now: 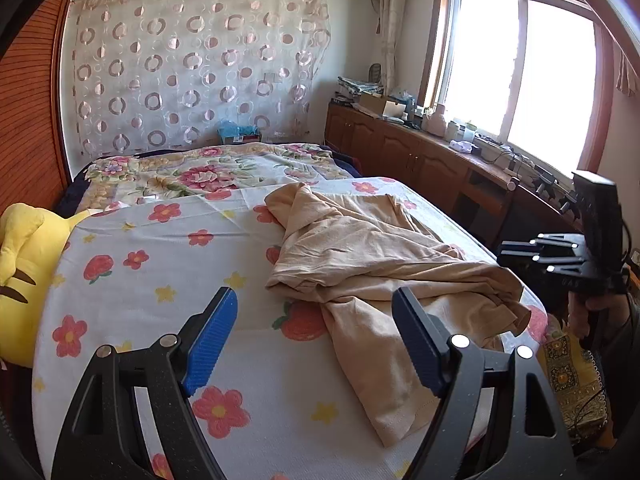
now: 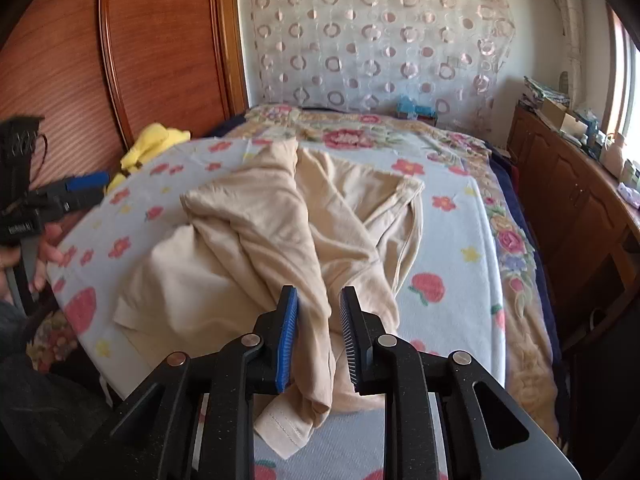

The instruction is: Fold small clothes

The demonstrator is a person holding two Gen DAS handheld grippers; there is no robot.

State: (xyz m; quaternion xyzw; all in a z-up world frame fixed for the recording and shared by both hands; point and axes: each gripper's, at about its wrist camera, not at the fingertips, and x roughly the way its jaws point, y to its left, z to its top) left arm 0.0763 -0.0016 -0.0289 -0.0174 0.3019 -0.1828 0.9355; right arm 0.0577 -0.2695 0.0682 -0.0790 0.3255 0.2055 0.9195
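A beige garment is seen crumpled in a heap on the flowered sheet of the bed, nearer its front edge, none of it squared for folding yet. A ridge of its cloth is straddled by the right gripper; the jaws are parted narrowly and no firm pinch is evident, probably between grasps. The left gripper is held wide apart and empty, beside the hem, likely awaiting a corner.
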